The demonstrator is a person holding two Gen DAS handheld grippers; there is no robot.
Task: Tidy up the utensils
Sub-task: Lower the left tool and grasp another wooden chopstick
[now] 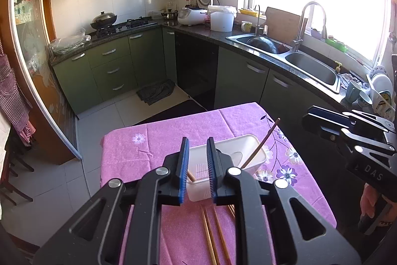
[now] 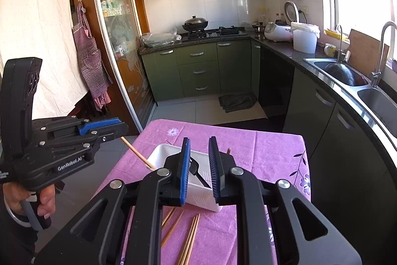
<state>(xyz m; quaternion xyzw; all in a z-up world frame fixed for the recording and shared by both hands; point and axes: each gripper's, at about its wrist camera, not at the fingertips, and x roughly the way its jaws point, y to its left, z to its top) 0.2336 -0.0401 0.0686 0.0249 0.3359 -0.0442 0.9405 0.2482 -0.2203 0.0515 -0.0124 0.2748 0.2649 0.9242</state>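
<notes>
Both claws — left claw (image 1: 197, 170) and right claw (image 2: 199, 171) — hover slightly parted, empty, above the white bin (image 1: 244, 148); next, grasp the loose chopsticks (image 1: 213, 235) before it.

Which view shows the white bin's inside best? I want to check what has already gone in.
The right wrist view: the white bin shows its open interior with a black utensil inside. The left wrist view shows the same bin, but the left gripper covers much of it.
</notes>
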